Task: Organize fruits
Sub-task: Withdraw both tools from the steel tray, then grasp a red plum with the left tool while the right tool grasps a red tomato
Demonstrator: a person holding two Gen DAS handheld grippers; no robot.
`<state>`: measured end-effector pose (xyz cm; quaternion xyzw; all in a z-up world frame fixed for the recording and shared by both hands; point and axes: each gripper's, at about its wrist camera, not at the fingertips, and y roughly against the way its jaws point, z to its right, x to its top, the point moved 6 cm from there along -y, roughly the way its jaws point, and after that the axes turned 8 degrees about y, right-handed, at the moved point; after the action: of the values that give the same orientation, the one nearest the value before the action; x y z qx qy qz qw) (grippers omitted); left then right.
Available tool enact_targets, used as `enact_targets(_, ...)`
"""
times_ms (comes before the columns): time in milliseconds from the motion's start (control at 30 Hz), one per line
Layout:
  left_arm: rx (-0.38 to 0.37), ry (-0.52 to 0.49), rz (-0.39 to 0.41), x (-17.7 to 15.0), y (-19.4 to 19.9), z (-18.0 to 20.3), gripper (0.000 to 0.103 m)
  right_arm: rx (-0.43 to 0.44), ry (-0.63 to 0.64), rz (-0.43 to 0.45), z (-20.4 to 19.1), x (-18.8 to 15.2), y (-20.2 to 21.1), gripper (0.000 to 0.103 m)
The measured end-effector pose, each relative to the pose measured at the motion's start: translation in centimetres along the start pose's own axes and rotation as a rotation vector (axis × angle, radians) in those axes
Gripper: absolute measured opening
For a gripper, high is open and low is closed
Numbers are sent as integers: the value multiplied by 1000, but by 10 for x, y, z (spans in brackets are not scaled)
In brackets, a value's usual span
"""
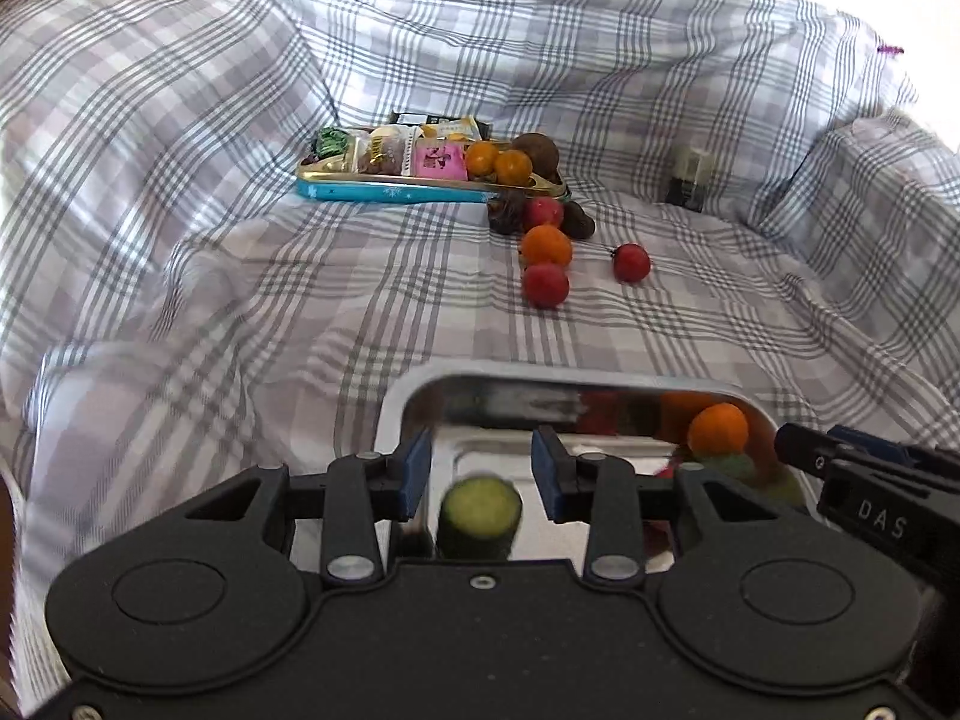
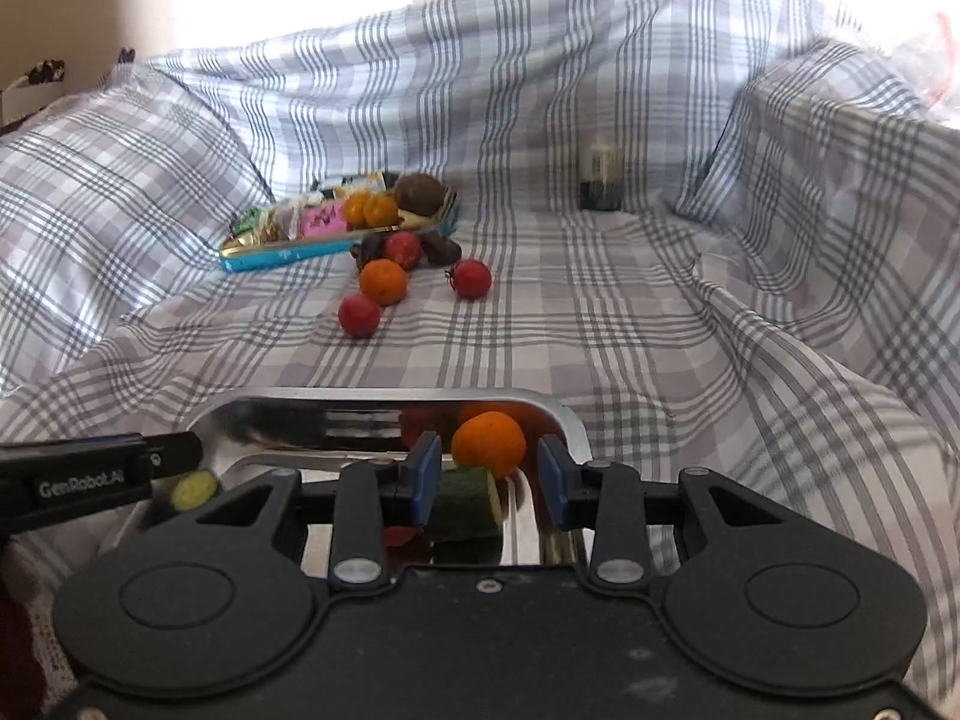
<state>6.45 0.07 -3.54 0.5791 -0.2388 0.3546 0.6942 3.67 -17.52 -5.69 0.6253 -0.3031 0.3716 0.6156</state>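
Both grippers hang over the steel tray (image 1: 414, 402) at the bottom of the frame. The left gripper (image 1: 481, 477) is released above a cucumber piece (image 1: 480, 510); the right gripper (image 2: 489, 480) stands apart, grasping nothing. Loose fruits (image 1: 545, 283) wait mid-frame on the checked cloth (image 1: 240, 300); approach each low, centred.

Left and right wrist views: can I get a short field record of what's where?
steel tray: nearest; holds orange fruit, cucumber slice, cucumber chunk
blue tin: farther back; sweets, round fruit
cloth: red fruits, loose orange fruit
left gripper: open, over slice
right gripper: open, over chunk
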Motion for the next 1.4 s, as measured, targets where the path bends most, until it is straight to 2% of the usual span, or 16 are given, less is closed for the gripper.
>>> enact_targets(400, -57, -63, -55, 71, -62, 18, 45, 39, -9, -17, 21, 79, -77, 38)
enact_targets(667, -88, -107, -92, 89, -103, 34, 45, 45, 64, -11, 13, 121, -128, 38)
enact_targets(867, -129, -141, -116, 85, -121, 45, 45, 73, 114, -38, 3, 132, -164, 38)
enact_targets(1033, -122, -150, -127, 80, -131, 44, 45, 78, 136, -62, -1, 132, -187, 38)
enact_targets(1233, -104, -155, -110, 80, -138, 44, 45, 121, 87, -114, 2, 126, -210, 38)
enact_targets(1400, -118, -132, -115, 81, -144, 44, 50, 144, 57, -155, 1, 121, -221, 38)
